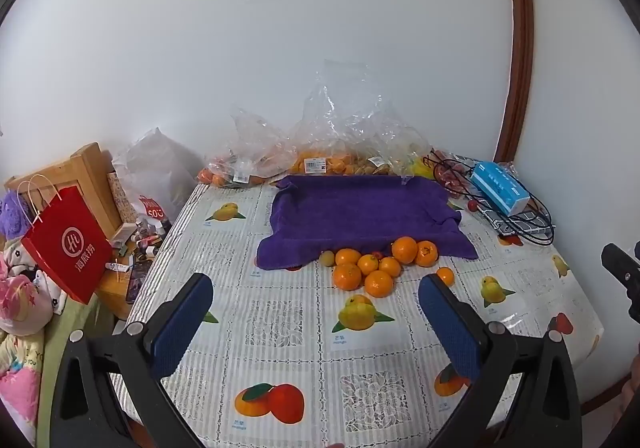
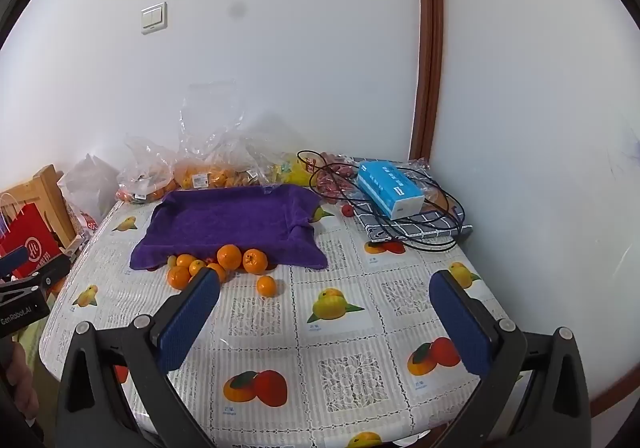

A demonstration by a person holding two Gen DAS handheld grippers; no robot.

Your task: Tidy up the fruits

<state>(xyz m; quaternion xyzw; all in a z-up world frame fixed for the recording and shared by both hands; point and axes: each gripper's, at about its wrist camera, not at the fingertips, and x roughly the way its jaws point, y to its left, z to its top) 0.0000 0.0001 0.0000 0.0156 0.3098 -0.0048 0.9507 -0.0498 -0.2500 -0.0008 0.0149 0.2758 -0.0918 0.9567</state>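
Both the left gripper and right gripper are held wide apart, empty, above the tablecloth; tangerines are heaped against the purple towel.

Soft, even light is filling both views, leaving the white wall bright and slightly washed out. Fisheye distortion is bending the door frame and rounding the table's edges, with dark vignetting closing in at the corners. The clear plastic bags are catching faint glare. Shadows are staying weak. A grey smudge is showing on the right view's wall.
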